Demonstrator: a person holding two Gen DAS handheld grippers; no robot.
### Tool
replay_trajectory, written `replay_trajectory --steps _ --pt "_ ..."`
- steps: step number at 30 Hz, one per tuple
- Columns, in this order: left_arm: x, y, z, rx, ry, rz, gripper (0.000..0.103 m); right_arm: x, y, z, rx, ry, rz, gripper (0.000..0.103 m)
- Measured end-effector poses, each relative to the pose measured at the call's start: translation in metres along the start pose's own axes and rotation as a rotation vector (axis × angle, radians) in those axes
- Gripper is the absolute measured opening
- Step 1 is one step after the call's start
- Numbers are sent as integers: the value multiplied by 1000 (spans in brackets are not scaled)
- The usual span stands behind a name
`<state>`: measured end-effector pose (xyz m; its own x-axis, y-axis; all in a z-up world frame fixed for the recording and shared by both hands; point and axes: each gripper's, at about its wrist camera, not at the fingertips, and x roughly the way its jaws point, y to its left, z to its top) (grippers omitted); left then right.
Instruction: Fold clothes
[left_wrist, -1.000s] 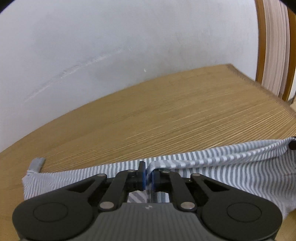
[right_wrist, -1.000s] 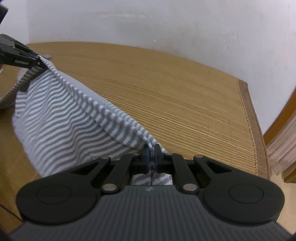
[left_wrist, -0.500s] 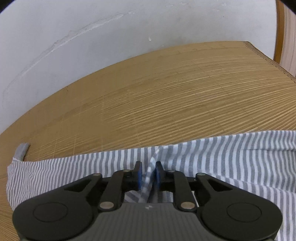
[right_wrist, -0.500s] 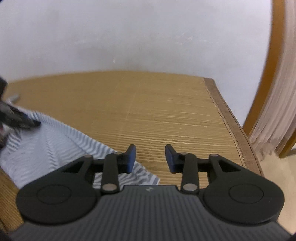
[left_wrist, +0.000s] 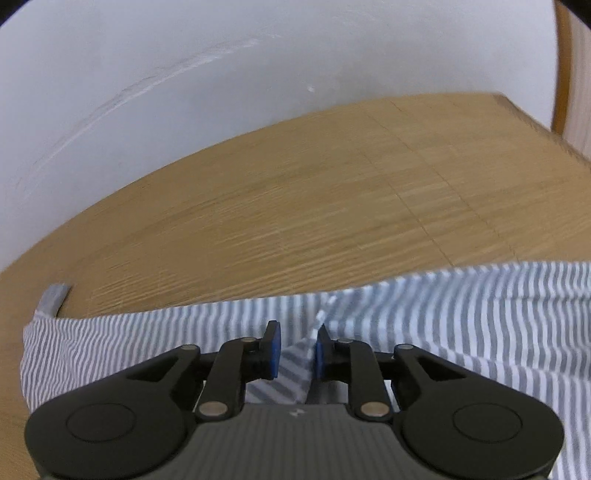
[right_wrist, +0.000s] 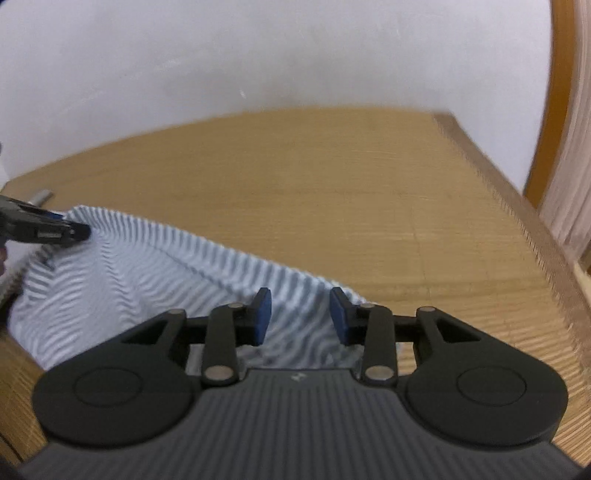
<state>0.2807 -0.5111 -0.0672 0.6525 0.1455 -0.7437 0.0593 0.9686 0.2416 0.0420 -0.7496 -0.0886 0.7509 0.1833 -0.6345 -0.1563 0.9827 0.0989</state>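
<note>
your left gripper (left_wrist: 297, 345) is standing with its jaws slightly apart; they have just been opening, and a raised pleat of the striped garment (left_wrist: 461, 325) is sitting between the blue pads (left_wrist: 273, 349), leaning against the right-hand one, with no squeeze on it. your right gripper (right_wrist: 300, 316) is holding its jaws well apart over the cloth's near edge, pressing nothing. both are pointing down at a slant toward the cloth. the garment is lying slack across the near part of the woven mat (left_wrist: 332, 192), a small grey tab (left_wrist: 53, 297) sticking out at its far-left corner. the mat is tan, finely ribbed, with a bound edge. behind it a white wall (right_wrist: 258, 55) is rising, and a wooden frame (right_wrist: 557, 92) is standing at the right.
</note>
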Motion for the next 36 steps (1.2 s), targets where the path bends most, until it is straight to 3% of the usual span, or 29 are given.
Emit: replay_trajectory --steps 3,6,8,12,13,14,19,21,25,27,30,36 --pt "-7 8 -1 -33 -13 -13 18 -15 3 0 -22 -45 -55 38" --pt "-17 11 -3 -48 -31 -35 12 -30 -2 -9 80 -90 -141 39" --pt "-23 12 -5 -55 -44 -52 9 -34 -20 -20 166 -64 -151 44" --pt "-41 15 -8 -61 -84 -65 6 -17 -34 -29 224 3 -124 44" --pt "-46 14 -8 -54 -96 -61 6 -12 -36 -29 236 12 -102 42" --pt "-51 13 -9 -47 -106 -57 6 -8 -37 -29 248 21 -80 29" --pt "-77 21 -9 -63 -156 -49 6 -30 -10 -27 96 -93 -151 26" --pt "-80 26 -8 -69 -166 -40 6 -26 -7 -24 72 -99 -147 26" --pt "-47 20 2 -26 -78 -30 11 0 -14 -21 88 -56 -171 29" --pt "-25 14 4 1 -16 -24 12 18 -19 -22 108 25 -159 31" --pt "1 11 0 16 64 -9 22 15 -21 -21 130 10 -174 41" --pt "-4 8 -4 45 62 -17 37 -23 -2 -25 105 -87 -250 44"
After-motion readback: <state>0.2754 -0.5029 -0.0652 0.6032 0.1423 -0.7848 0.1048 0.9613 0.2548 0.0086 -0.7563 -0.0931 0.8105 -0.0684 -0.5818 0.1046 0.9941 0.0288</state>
